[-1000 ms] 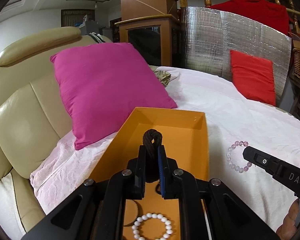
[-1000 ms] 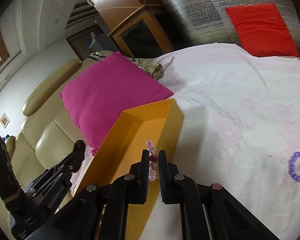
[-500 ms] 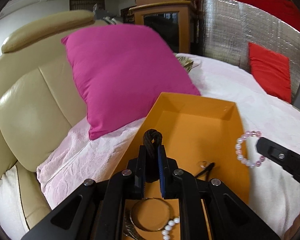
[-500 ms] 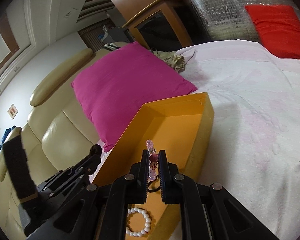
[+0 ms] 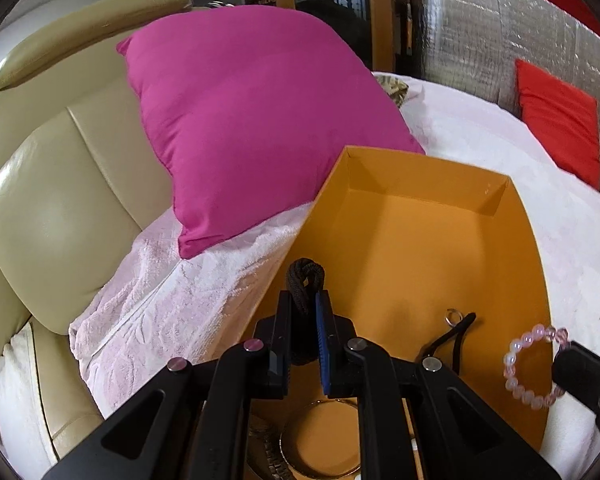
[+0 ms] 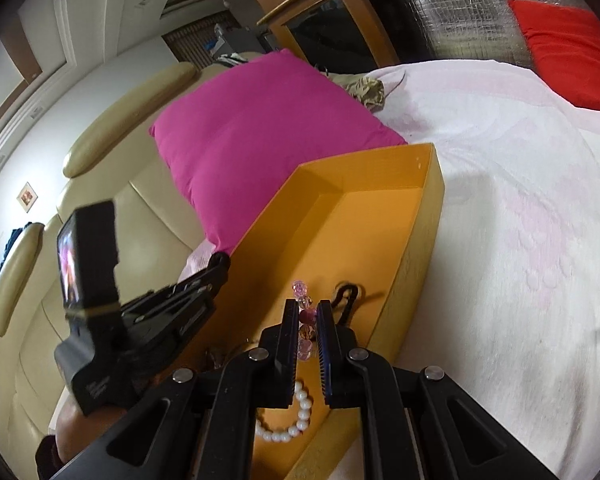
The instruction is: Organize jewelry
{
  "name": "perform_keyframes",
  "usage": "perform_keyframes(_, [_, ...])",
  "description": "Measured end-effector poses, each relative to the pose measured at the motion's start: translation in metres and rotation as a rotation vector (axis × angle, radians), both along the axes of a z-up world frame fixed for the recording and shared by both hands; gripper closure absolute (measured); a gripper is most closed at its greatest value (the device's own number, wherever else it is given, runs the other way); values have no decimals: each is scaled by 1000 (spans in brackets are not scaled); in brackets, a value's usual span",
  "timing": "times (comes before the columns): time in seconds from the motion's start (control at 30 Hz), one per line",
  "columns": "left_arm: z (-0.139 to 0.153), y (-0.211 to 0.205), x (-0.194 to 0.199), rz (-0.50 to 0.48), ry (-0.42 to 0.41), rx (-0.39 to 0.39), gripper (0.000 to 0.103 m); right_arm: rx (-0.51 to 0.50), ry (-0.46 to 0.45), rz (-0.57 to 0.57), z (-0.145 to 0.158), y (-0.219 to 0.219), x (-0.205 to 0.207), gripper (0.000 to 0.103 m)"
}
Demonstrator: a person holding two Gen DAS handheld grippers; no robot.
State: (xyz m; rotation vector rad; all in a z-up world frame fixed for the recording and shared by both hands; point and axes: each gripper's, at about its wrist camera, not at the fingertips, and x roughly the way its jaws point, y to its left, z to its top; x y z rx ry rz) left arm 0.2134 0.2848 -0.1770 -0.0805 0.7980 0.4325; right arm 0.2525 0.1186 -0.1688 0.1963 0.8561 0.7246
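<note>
Pale pink bedding (image 5: 480, 140) spreads past both grippers. Since 1 second ago both have moved in over the orange box (image 5: 420, 240), which now fills the space ahead of the fingers. The left gripper (image 5: 305, 312) is clamped on a black braided band (image 5: 304, 280); the right gripper (image 6: 308, 316) pinches a pink bead bracelet (image 6: 303, 320). Below the right fingers lies a white pearl bracelet (image 6: 296, 420). Both pieces look ready for release into the box.

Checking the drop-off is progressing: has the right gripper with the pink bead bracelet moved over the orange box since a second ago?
Yes. The right gripper and pink bead bracelet now sit over the orange box interior, past its right wall.
</note>
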Motion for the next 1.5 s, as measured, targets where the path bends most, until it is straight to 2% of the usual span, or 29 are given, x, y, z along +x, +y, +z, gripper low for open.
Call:
perform_keyframes(0.23, [-15, -4, 7, -6, 63, 5, 92, -25, 16, 10, -8, 1, -5, 93])
perform_keyframes(0.73, [-29, -3, 10, 2, 120, -6, 91, -49, 28, 26, -16, 8, -3, 93])
perform_keyframes(0.93, [-33, -2, 12, -7, 155, -6, 86, -77, 57, 31, -18, 12, -2, 90])
perform_keyframes(0.97, [-33, -3, 13, -7, 156, -3, 86, -76, 55, 31, -18, 11, -3, 89])
perform_keyframes(1.1, [-28, -5, 14, 2, 142, 35, 70, -54, 28, 17, -12, 2, -5, 88])
perform_keyframes(1.27, [-20, -13, 16, 2, 123, 79, 70, -34, 7, -37, -4, -23, -4, 86])
perform_keyframes(1.5, [-1, -42, 21, -20, 50, 110, 69, -40, 4, -127, 2, -72, -3, 86])
